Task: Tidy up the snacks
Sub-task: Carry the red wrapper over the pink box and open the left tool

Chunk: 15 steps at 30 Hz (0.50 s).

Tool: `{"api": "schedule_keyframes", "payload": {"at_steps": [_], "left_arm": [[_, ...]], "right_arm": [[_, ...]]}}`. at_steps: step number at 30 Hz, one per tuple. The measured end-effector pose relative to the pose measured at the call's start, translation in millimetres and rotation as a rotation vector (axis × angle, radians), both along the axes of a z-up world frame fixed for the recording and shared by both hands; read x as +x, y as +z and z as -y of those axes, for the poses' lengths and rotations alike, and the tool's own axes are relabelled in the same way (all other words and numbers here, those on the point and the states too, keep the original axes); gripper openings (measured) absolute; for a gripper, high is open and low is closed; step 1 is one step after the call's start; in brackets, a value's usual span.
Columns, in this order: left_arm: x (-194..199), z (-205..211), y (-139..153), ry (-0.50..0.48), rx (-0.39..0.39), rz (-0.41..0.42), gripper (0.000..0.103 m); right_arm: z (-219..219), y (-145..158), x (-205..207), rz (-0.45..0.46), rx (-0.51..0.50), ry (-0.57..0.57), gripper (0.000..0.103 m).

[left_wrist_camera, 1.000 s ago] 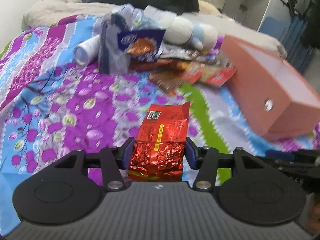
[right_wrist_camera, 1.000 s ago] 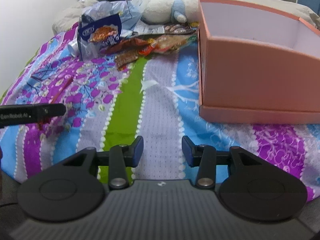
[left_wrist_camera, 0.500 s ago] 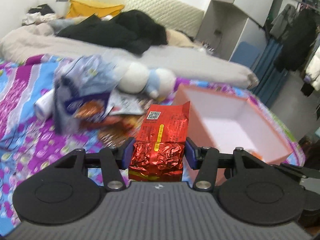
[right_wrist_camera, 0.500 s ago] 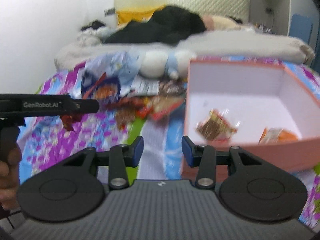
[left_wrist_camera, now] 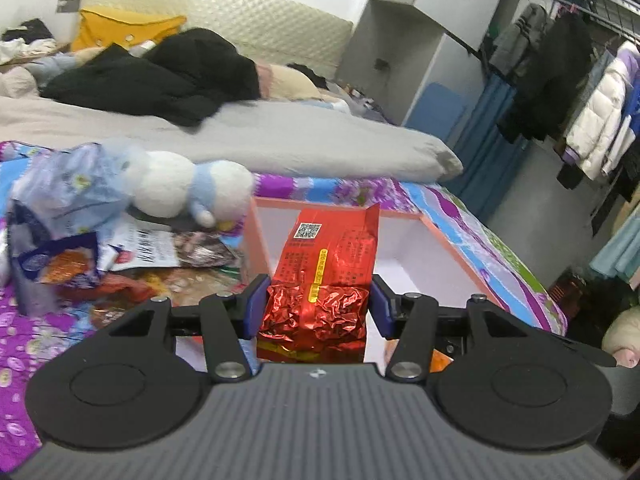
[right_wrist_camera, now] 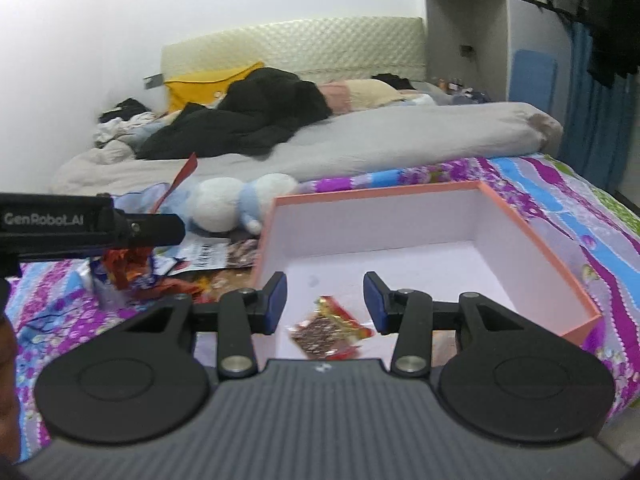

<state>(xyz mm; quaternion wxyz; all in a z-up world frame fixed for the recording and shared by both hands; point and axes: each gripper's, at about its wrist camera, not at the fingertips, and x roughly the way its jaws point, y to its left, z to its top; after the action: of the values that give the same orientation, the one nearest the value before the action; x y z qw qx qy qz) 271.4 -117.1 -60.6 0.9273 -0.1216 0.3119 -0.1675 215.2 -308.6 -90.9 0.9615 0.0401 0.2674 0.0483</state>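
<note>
Shiny red crinkled foil snack packet (left_wrist_camera: 324,280) over the pink cardboard box (right_wrist_camera: 536,240)

Left gripper (left_wrist_camera: 318,306) jaws clamp its crumpled bottom, QR code up top; right gripper (right_wrist_camera: 325,304) jaws open, holding nothing.

Place: a lived-in home bedroom.
Bed: a quilted cream headboard (right_wrist_camera: 296,46) is seen against the wall, with a grey duvet (right_wrist_camera: 360,144) and floral bedspread (left_wrist_camera: 472,216) laid over it.
Bedding clutter: black clothing (left_wrist_camera: 160,76) and a yellow pillow (left_wrist_camera: 120,26) are heaped near the headboard.
Wardrobe area: coats (left_wrist_camera: 560,64) are hung on a rail beside the bed's right edge.
Toy: a plush toy (left_wrist_camera: 188,188) is laid on the bedspread.
</note>
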Motion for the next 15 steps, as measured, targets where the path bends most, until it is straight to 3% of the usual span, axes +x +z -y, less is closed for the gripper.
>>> {"api": "schedule_keyframes", "payload": {"at_steps": [8, 15], "left_arm": [[24, 52, -28, -0.073, 0.068, -0.074, 0.058], [42, 73, -56, -0.094, 0.127, -0.142, 0.059]], "right_arm": [[31, -17, 12, -0.057, 0.011, -0.052, 0.045], [49, -37, 15, -0.093, 0.023, -0.071, 0.045]]}}
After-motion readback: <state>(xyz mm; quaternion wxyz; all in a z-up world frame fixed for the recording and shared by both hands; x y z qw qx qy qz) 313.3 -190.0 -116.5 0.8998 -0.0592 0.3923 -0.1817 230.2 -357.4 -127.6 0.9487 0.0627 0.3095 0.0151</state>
